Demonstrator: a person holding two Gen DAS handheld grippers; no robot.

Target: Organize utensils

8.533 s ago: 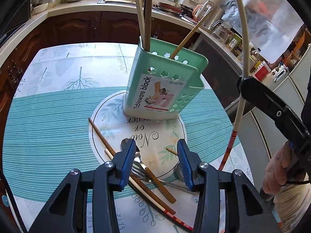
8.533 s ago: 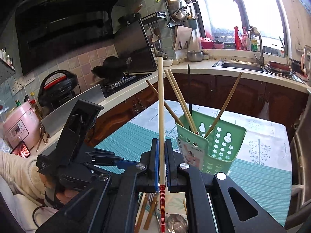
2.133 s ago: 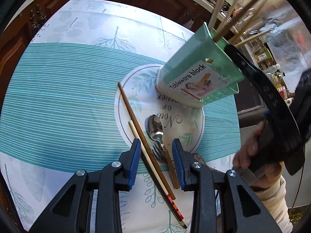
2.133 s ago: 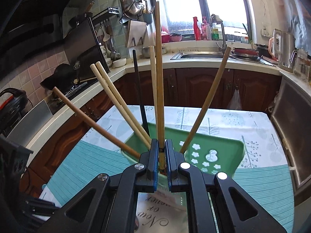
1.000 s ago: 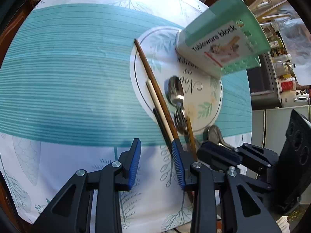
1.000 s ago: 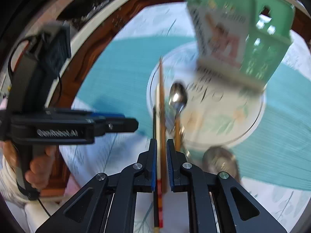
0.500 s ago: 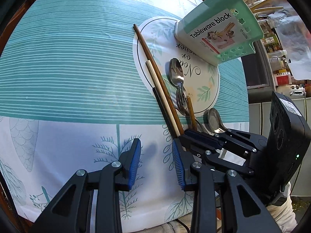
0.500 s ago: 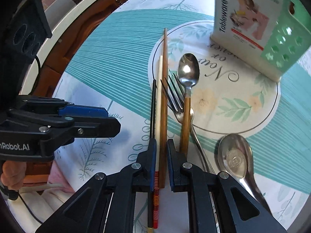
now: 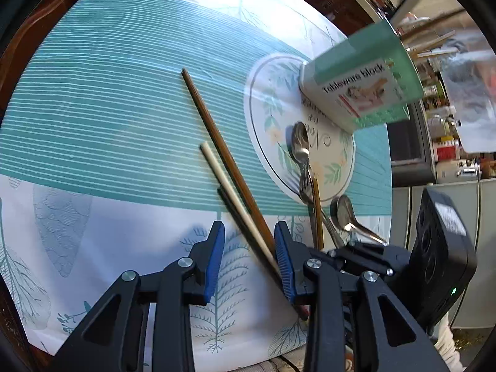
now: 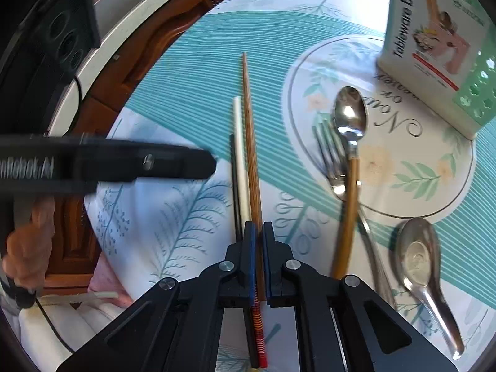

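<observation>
On a leaf-print tablecloth (image 10: 173, 223) by wooden cabinets (image 10: 148, 46), right gripper (image 10: 259, 232) jaws clench a brown chopstick (image 10: 249, 130); left gripper (image 9: 249, 248) jaws gape.

We see a round table under a white tablecloth (image 9: 102, 241) printed with teal stripes and leaves. Dark brown wooden cabinets (image 10: 173, 21) curve from nine to twelve o'clock beneath a white countertop edge (image 10: 102, 49). Cluttered shelves of jars (image 9: 443, 130) stand at three o'clock.

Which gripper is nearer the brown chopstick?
Right. The right gripper is shut on the brown chopstick; the left gripper stands open above the chopsticks.
</observation>
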